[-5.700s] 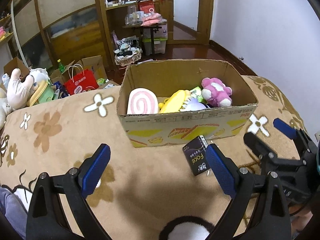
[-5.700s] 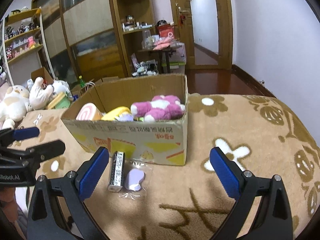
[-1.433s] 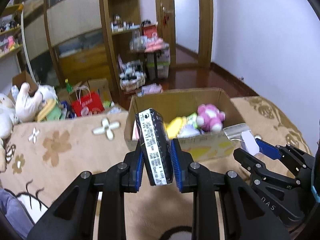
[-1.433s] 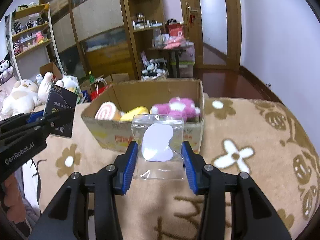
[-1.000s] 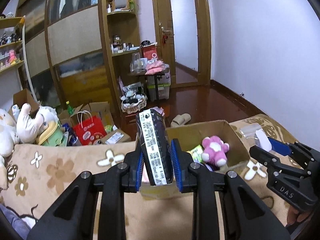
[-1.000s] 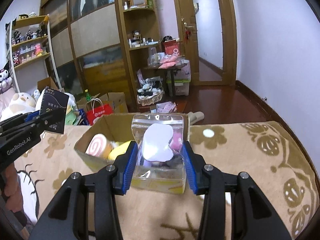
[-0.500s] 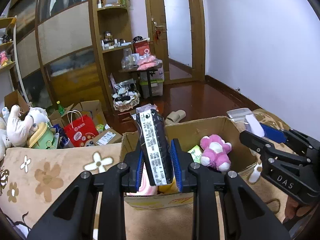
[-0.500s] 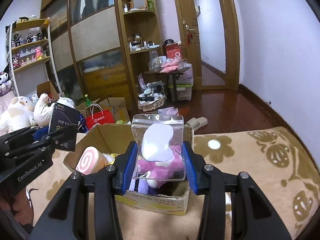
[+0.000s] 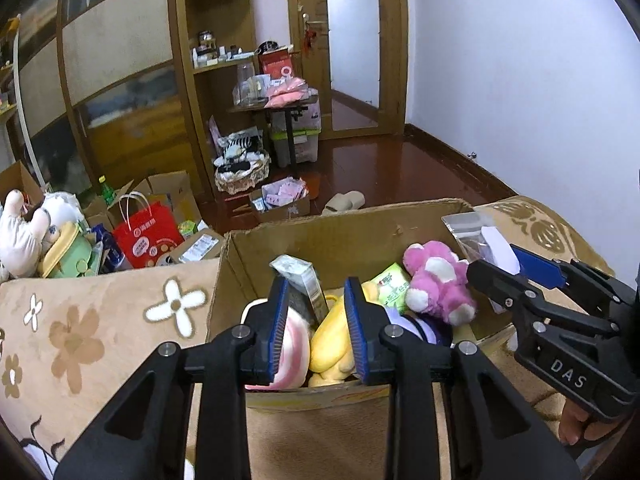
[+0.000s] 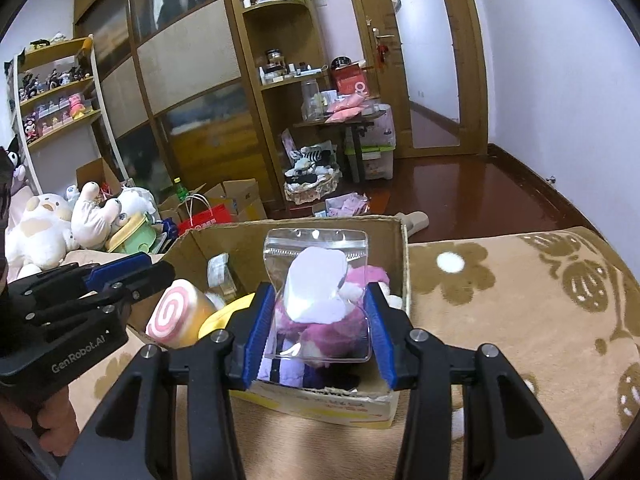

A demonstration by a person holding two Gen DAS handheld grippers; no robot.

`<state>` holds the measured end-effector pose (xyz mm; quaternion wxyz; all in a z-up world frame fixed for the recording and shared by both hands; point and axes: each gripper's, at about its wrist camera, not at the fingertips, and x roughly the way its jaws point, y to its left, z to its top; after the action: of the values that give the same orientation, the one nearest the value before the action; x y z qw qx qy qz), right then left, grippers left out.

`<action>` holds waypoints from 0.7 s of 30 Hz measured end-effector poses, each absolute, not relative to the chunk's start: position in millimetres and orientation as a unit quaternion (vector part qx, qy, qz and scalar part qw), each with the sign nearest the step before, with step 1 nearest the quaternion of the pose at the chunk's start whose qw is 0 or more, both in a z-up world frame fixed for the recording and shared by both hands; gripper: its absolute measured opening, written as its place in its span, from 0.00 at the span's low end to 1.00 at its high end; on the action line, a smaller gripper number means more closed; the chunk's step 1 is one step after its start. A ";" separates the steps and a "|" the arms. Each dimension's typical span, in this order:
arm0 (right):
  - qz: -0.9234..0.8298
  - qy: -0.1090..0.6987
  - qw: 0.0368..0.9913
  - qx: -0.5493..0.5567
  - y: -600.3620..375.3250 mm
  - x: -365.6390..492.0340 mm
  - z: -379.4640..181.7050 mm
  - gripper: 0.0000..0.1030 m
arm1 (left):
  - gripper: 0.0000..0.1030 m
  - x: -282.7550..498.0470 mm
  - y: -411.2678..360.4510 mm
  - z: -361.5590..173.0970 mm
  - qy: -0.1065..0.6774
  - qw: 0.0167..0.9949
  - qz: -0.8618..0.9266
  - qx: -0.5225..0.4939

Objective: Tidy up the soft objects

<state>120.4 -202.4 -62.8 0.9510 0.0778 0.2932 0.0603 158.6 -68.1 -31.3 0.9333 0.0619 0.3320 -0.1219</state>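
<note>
Holding one clear pouch (image 10: 316,300), the right tool (image 10: 318,332) hovers over one cardboard box (image 9: 348,232); left tool (image 9: 316,328) has just released one black packet (image 9: 304,284)

1 cardboard box (image 9: 348,236) w/ 1 pink plush (image 9: 434,282), 1 swirl-roll toy (image 10: 176,312), 1 yellow plush (image 9: 332,344), 1 green packet (image 9: 390,282), 1 dark pack (image 9: 306,284); 1 clear zip bag (image 10: 320,292); 2 tools: left tool (image 9: 316,328), right tool (image 10: 320,332); 1 red paper bag (image 9: 148,236)

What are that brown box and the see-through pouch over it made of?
The box looks like matte brown corrugated cardboard, with creased flaps and frayed edges. The pouch seems to be clear glossy plastic film: it shows glare, wrinkles and a zip strip.
</note>
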 end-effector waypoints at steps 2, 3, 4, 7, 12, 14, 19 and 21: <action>0.063 0.296 0.950 0.080 -201.8 120.5 -64.2 0.48 | 0.28 159.4 -65.2 -34.0 0.339 0.931 -0.119 0.059; 0.063 0.298 0.949 0.080 -201.5 120.6 -65.0 0.48 | 0.31 160.2 -64.5 -34.2 0.342 0.930 -0.117 0.058; 0.062 0.299 0.949 0.078 -201.1 120.3 -65.3 0.48 | 0.35 159.8 -63.1 -35.2 0.345 0.930 -0.114 0.057; 0.063 0.302 0.948 0.073 -200.2 119.3 -65.4 0.51 | 0.49 154.8 -60.2 -34.8 0.342 0.932 -0.104 0.062; 0.059 0.293 0.952 0.070 -202.0 110.7 -57.0 0.64 | 0.55 143.6 -54.6 -27.6 0.335 0.935 -0.097 0.066; 0.055 0.291 0.953 0.067 -203.6 107.2 -52.7 0.69 | 0.61 137.9 -51.9 -24.4 0.333 0.936 -0.094 0.062; 0.040 0.273 0.959 0.061 -209.6 88.2 -35.7 0.86 | 0.77 121.3 -44.1 -12.4 0.321 0.942 -0.084 0.056; 0.036 0.265 0.962 0.061 -212.0 79.6 -28.0 0.88 | 0.83 109.7 -40.7 -7.2 0.312 0.945 -0.077 0.057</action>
<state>79.6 -212.0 -28.0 0.9615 0.0613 0.2654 0.0356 109.7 -40.7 -7.2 0.9452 0.0568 0.3122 -0.0771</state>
